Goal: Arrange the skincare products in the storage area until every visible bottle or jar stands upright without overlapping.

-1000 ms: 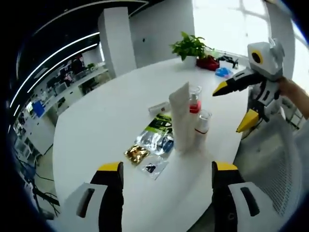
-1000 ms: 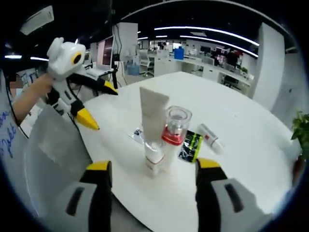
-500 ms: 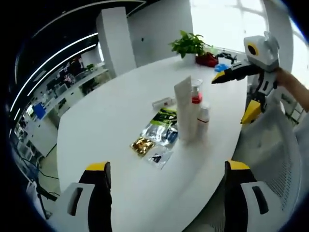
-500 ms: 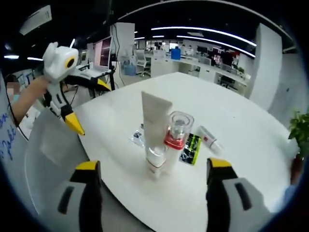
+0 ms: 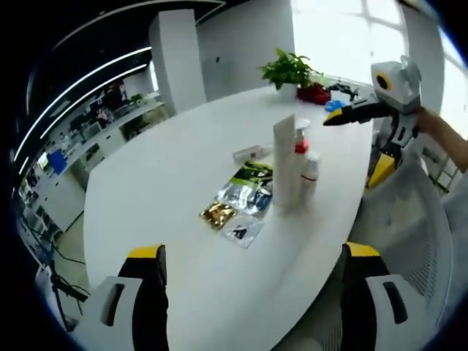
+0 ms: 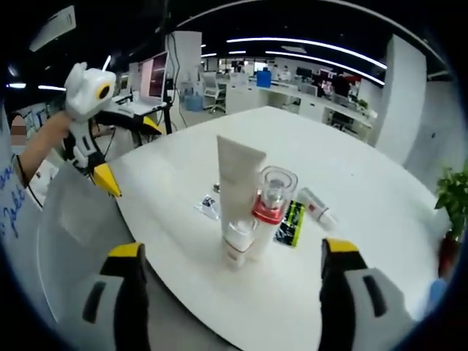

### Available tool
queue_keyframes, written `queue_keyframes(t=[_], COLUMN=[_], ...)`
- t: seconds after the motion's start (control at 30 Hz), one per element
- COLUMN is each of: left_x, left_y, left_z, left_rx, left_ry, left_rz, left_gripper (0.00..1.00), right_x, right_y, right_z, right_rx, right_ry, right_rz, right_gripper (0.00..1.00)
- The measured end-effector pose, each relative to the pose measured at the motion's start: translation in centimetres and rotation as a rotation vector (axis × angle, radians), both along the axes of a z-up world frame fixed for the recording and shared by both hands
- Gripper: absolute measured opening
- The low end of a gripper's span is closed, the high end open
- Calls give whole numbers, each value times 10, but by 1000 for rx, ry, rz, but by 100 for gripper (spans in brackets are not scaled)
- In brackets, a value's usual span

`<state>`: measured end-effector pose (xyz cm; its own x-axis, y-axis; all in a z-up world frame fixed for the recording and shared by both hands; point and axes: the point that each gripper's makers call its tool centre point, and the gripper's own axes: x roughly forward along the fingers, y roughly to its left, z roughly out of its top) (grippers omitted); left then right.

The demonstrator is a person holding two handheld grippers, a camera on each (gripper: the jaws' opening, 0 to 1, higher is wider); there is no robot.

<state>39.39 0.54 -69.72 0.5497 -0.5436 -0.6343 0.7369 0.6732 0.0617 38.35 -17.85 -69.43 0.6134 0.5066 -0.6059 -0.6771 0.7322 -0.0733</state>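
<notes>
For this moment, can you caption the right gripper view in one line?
Open right claw faces upright white tube, clear-capped pump bottle and small bottle clustered on white table.

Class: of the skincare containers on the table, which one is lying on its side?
The small white tube with red print, flat beyond the green sachet; the tall tube and both bottles stand upright.

Daylight floods through the window (image 5: 344, 33) in the left gripper view, blown out to white. Ceiling strip lights (image 6: 307, 51) glow in the dim office. The bench (image 5: 175, 175) gleams palely. Fisheye bending and soft blur grow toward the edges.
</notes>
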Motion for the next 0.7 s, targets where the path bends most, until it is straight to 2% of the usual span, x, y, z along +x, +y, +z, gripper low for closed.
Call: queue_keyframes(t=[0.23,0.33,0.53,0.7], left_x=[1,3,4,5], left_y=[5,6,10,10], left_z=[-3,-4,-8,-8], left_rx=[5,-1,-5,-6], left_ry=[-7,-8,6,9], left_rz=[-25,-23,0,27], left_gripper=[97,97,97,97], right_x=[2,2,2,8], right_y=[-4,-6,-7,-20], right_z=[-1,-7,-7,-8], right_rx=[-39,-41,-25,-41], right_ry=[0,33,35,33], right_rz=[5,6,7,17], right_gripper=[100,100,100,100])
